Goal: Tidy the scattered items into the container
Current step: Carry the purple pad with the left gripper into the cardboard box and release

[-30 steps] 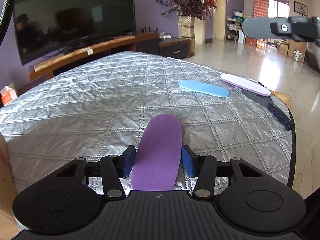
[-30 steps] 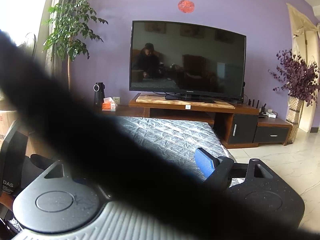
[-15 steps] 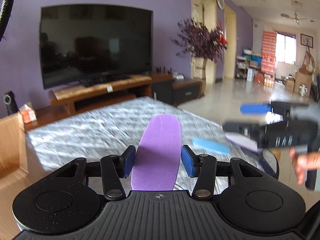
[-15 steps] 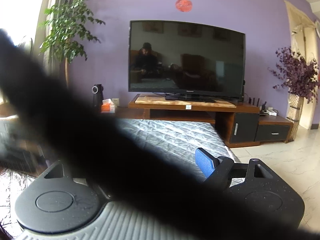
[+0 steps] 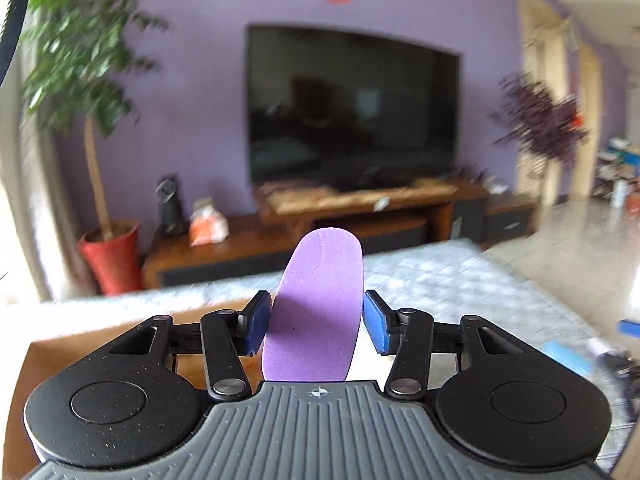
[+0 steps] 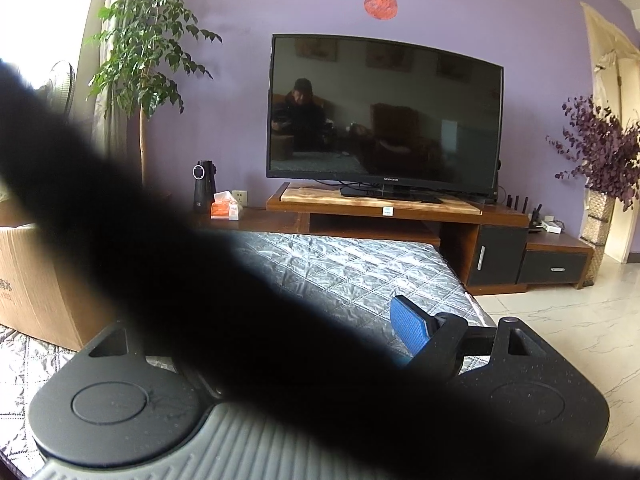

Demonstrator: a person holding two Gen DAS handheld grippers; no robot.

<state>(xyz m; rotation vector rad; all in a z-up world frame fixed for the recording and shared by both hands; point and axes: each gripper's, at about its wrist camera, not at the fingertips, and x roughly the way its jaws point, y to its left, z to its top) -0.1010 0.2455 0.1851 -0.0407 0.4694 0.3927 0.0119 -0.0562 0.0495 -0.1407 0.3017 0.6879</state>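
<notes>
The insole looked like matt purple foam, faintly grained. The table cover was quilted, shiny silver fabric. The box was plain brown cardboard. The TV stand was glossy dark wood, and the floor polished marble-look tile.

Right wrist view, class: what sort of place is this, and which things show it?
Most likely a home living room: a large television on a wooden TV stand, a potted tree, and purple walls.

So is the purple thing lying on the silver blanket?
No, the purple insole is held up between the pads of the left tool, well above the blanket.
</notes>
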